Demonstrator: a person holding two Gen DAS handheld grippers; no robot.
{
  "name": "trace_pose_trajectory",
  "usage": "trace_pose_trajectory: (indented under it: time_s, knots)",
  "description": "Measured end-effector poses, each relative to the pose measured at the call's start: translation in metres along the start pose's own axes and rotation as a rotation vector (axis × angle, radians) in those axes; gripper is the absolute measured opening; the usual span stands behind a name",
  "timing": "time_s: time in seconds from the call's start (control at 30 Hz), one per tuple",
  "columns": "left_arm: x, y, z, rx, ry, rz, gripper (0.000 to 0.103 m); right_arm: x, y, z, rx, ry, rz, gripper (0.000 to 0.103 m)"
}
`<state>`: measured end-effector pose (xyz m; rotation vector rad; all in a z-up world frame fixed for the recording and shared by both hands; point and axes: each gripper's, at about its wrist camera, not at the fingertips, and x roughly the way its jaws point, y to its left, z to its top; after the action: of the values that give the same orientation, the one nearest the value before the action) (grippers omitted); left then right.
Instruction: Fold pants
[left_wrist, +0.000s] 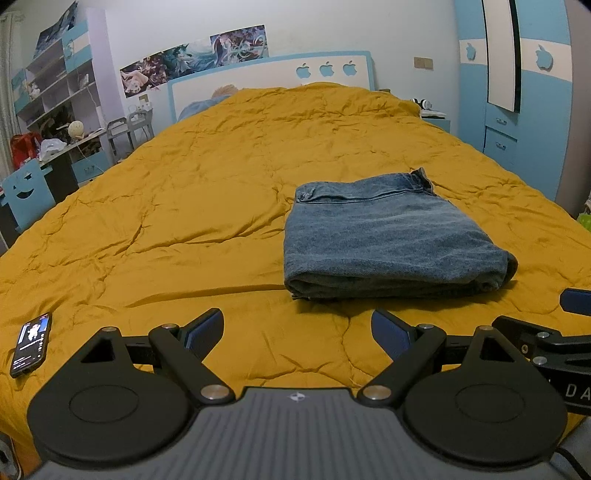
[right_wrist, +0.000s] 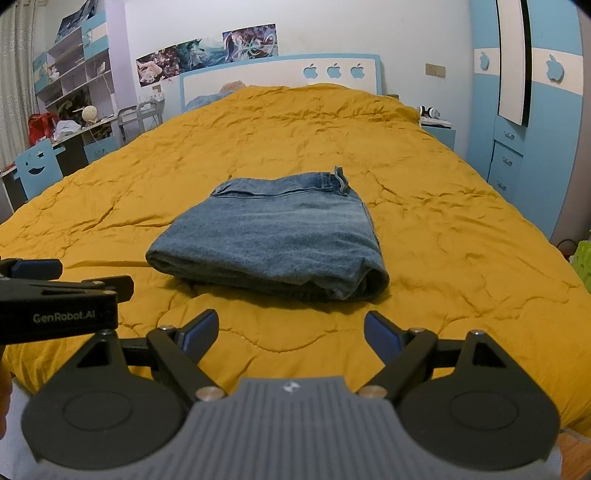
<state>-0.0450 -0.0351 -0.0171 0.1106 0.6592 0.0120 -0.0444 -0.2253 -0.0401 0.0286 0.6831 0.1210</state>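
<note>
Blue denim pants (left_wrist: 388, 236) lie folded into a compact rectangle on the mustard quilt (left_wrist: 207, 192), waistband at the far side. In the right wrist view the folded pants (right_wrist: 273, 240) sit straight ahead. My left gripper (left_wrist: 297, 332) is open near the bed's front edge, short of the pants, nothing between its blue pads. My right gripper (right_wrist: 290, 334) is also open and empty, just in front of the folded bundle. Each gripper shows at the edge of the other's view: the right one (left_wrist: 554, 325) and the left one (right_wrist: 55, 295).
A phone (left_wrist: 31, 343) with a lit screen lies on the quilt at the near left. A headboard (left_wrist: 273, 81) closes the far end. A blue wardrobe (left_wrist: 517, 92) stands to the right, and a desk with shelves (left_wrist: 59, 110) to the left.
</note>
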Motion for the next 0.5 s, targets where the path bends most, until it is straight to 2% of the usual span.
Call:
trace_pose_trajectory:
  time_s: [0.5]
  knots:
    - [0.0005, -0.0005, -0.0026, -0.005, 0.004, 0.004, 0.103, 0.0014, 0.0012, -0.0016, 0.004, 0.006, 0.000, 0.082]
